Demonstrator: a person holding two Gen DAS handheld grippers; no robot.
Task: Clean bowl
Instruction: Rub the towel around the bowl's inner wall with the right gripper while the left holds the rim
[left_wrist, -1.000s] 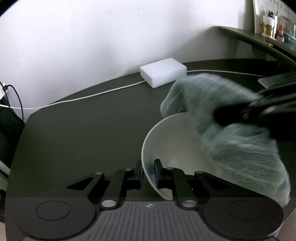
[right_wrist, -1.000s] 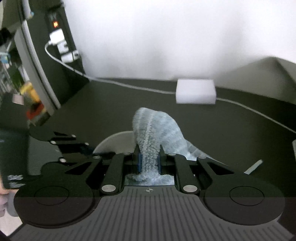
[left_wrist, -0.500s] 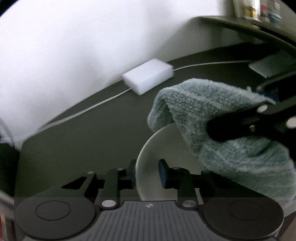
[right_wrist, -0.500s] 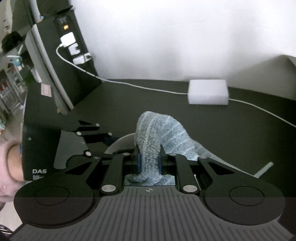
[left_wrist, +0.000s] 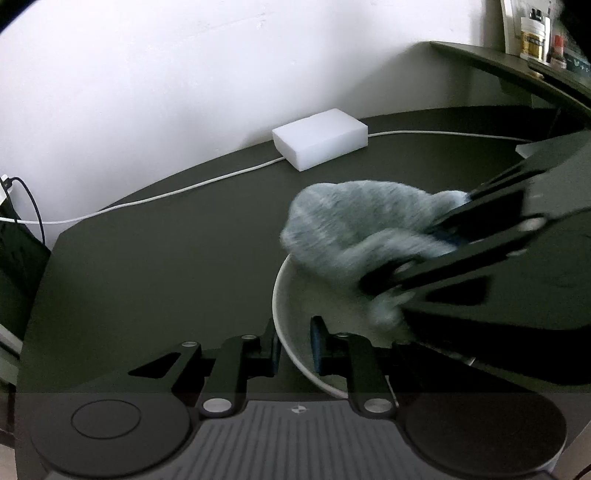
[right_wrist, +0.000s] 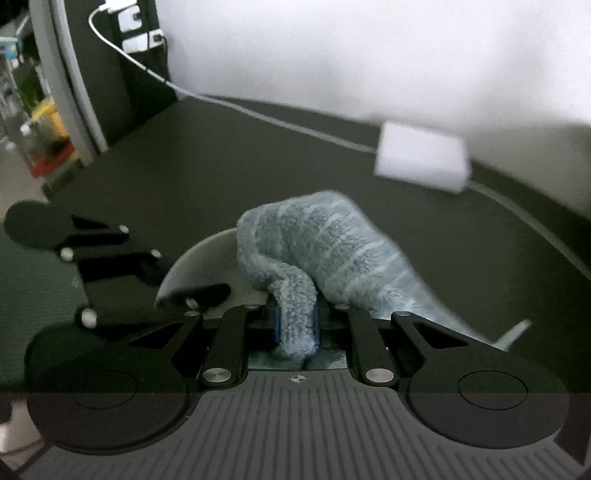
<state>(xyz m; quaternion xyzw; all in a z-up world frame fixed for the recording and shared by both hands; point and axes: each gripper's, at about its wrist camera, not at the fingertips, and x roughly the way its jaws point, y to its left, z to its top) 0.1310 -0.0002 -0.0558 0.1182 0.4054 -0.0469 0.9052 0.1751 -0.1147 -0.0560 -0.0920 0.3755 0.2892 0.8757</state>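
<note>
A white bowl (left_wrist: 291, 317) sits on the dark table. My left gripper (left_wrist: 293, 347) straddles its near rim, one finger outside and one inside, shut on it. A grey-blue terry cloth (left_wrist: 351, 221) is bunched over the bowl's far rim and hangs into it. My right gripper (left_wrist: 450, 221) comes in from the right, shut on the cloth. In the right wrist view the cloth (right_wrist: 317, 251) rises from between the right gripper's (right_wrist: 295, 325) pads and covers much of the bowl (right_wrist: 207, 258). The left gripper (right_wrist: 173, 284) holds the rim at the left. The bowl's inside is mostly hidden.
A white rectangular block (left_wrist: 320, 138) lies by the wall on a white cable (left_wrist: 184, 188) that runs across the table's back. A dark shelf with bottles (left_wrist: 532, 33) is at the upper right. Plugs on a power strip (right_wrist: 133, 33) show at the far left.
The right gripper has carried the cloth lower and further into the bowl. The left jaws stood wider half a second ago and are closer on the rim now.
</note>
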